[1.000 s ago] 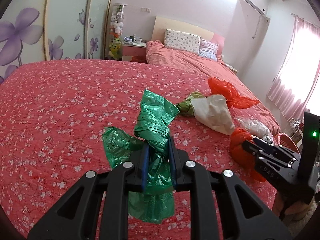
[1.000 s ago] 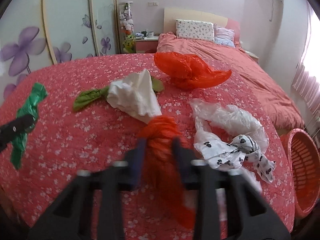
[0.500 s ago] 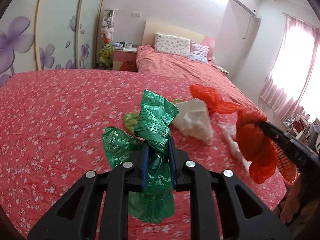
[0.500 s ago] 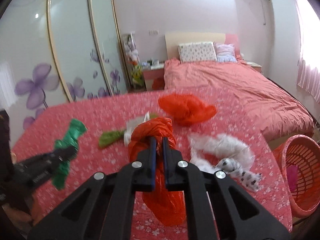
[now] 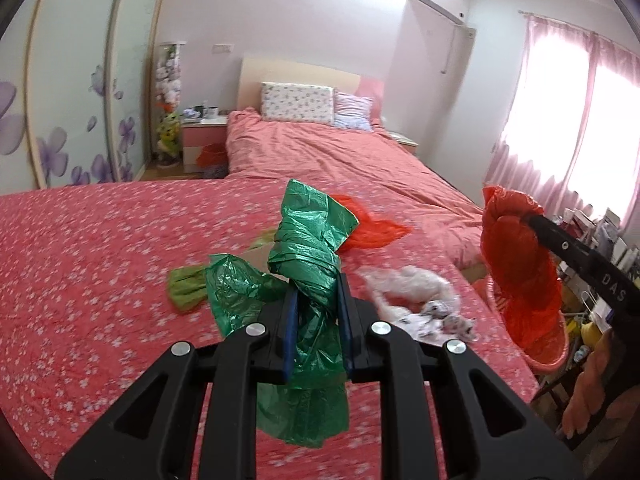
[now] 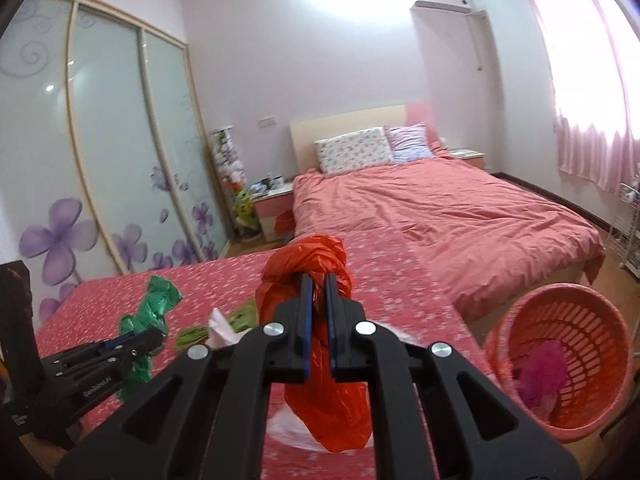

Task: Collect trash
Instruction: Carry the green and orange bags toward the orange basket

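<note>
Crinkled green plastic bag (image 5: 308,264), long axis twelve-to-six, clamped in our left tool (image 5: 317,300); right tool (image 6: 318,300) pinches glossy red bag (image 6: 320,404).

White bags (image 5: 416,292) blurred, basket (image 5: 540,356) half hidden

Left tool (image 5: 317,300), right tool (image 6: 318,286): black, blue pads, silver screws, lettering perhaps "DAS".

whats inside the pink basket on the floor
A crumpled magenta piece lies inside the pink basket. Its near wall hides the rest of the bottom.
</note>
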Motion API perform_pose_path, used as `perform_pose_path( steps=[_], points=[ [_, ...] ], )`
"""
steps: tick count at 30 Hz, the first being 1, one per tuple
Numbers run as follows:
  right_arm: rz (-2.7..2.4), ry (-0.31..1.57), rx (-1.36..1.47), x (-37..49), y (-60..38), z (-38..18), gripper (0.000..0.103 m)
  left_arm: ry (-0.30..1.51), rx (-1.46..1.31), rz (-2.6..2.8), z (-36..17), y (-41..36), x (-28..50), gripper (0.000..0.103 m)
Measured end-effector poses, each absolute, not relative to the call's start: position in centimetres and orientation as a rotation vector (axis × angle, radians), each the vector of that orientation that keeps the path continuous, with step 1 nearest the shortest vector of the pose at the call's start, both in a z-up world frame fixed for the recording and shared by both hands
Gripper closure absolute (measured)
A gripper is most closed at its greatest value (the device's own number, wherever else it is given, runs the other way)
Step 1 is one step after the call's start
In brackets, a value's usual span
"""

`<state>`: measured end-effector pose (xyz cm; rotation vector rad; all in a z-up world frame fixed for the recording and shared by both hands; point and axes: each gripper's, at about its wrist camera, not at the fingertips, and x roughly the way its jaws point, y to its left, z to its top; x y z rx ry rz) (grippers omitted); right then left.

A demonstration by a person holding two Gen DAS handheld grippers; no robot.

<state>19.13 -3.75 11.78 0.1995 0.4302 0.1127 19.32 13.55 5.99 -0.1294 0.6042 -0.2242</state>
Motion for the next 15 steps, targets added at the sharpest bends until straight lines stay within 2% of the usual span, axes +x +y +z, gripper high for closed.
perform_pose_path(
  steps=[15],
  points=[
    [-0.044, 0.415, 0.245, 17.0, -12.1, 9.9, 0.096, 0.588, -0.066, -0.382, 7.1, 5.4, 19.7, 0.085]
  ],
)
